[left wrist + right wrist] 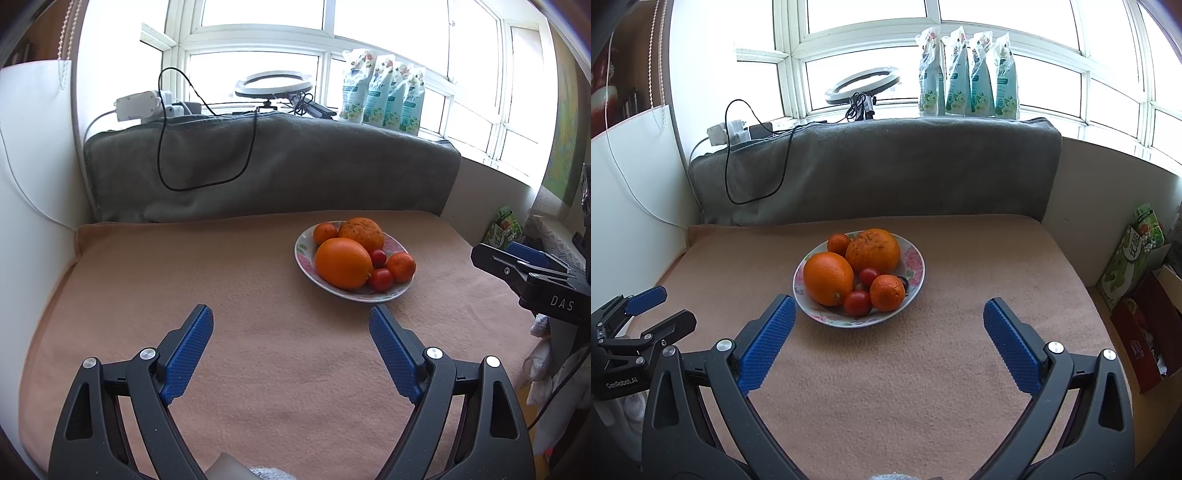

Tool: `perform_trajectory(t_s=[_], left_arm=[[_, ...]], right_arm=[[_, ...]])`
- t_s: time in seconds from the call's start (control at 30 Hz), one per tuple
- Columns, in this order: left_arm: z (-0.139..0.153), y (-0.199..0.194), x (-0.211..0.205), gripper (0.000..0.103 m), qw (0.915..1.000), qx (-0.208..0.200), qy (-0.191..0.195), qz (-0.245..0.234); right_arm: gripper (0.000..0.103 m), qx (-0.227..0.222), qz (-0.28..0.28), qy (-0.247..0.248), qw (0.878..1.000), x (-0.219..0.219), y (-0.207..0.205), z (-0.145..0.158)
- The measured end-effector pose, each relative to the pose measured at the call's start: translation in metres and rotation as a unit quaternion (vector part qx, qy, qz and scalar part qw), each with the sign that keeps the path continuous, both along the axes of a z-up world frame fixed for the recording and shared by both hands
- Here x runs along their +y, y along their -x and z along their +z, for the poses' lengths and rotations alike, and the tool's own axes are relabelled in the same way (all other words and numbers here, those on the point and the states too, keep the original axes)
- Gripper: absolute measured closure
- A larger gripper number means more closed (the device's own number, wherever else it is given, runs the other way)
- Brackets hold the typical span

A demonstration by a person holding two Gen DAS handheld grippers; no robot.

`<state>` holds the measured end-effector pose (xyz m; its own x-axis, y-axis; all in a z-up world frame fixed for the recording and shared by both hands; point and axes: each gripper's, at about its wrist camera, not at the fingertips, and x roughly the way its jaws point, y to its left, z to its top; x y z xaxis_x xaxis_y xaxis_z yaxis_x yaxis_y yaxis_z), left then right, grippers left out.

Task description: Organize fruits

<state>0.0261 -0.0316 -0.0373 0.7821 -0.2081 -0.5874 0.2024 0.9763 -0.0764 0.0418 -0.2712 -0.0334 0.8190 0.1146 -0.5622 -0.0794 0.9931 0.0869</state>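
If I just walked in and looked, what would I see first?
Probably the flowery plate in the middle of the tan blanket, piled with two big oranges, smaller orange fruits and little red tomatoes. Close up, the left hand-held gripper and right hand-held gripper are open and empty, with bright blue pads. Behind, four pouches line the sunny window.

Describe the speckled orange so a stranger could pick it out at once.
On the tan blanket sits a floral plate of fruit. The speckled orange lies at its back, toward the window: large like the smooth orange in front, but duller, with dark flecks.
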Motion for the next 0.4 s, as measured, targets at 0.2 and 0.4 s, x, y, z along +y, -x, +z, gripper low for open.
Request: perform_trajectory(t_s=[0.2,0.4], left_arm=[[-0.0006,-0.0006,-0.0004,0.017,1.0,0.001,0.001,0.001],[-0.0037,-0.003,-0.0006,0.017,1.0,0.006,0.0,0.002]], right_arm=[[0.0,0.005,-0.001,-0.004,1.0,-0.0017,-0.0018,-0.002],[0.0,0.01,-0.002,-0.004,1.0,-0.0025,-0.0038,-0.004]])
